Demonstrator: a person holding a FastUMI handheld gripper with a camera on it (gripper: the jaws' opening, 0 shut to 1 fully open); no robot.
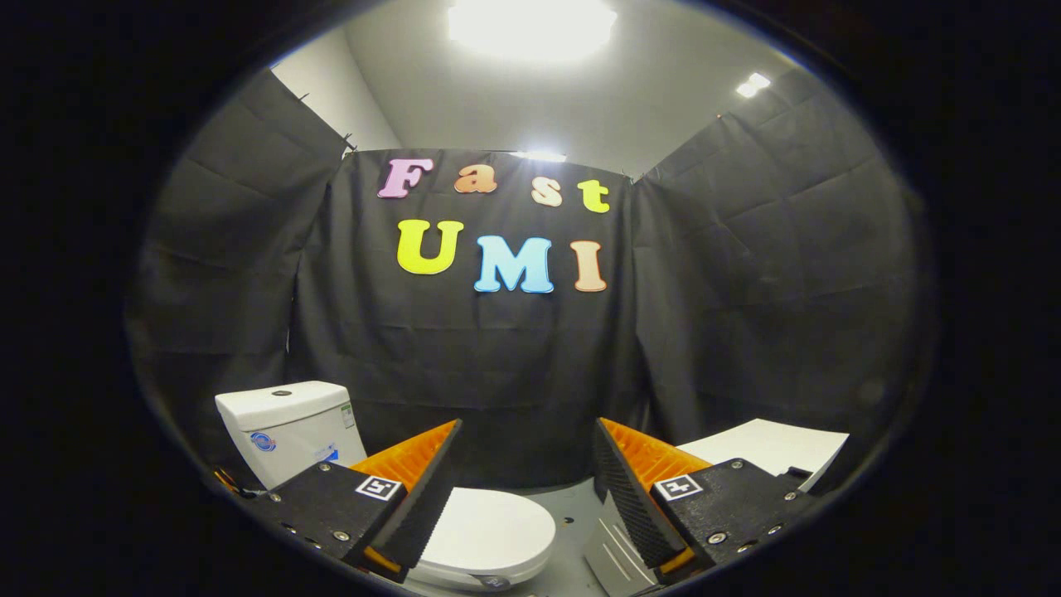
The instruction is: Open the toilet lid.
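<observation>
A white toilet stands low on the left, its tank (286, 427) against the black cloth wall. Its lid (489, 531) lies shut and flat over the bowl, partly hidden behind my left finger. My gripper (524, 452) is open, with a wide gap and nothing between its orange-and-black fingers (414, 489). The fingers hover above and a little short of the lid, apart from it. The lid's front rim sits just under the left fingertip.
A white flat surface (767, 448) juts out behind my right finger. A grey floor (572, 518) shows between the fingers, with a grey metal piece (613, 555) beside the toilet. Black cloth walls close the booth on three sides.
</observation>
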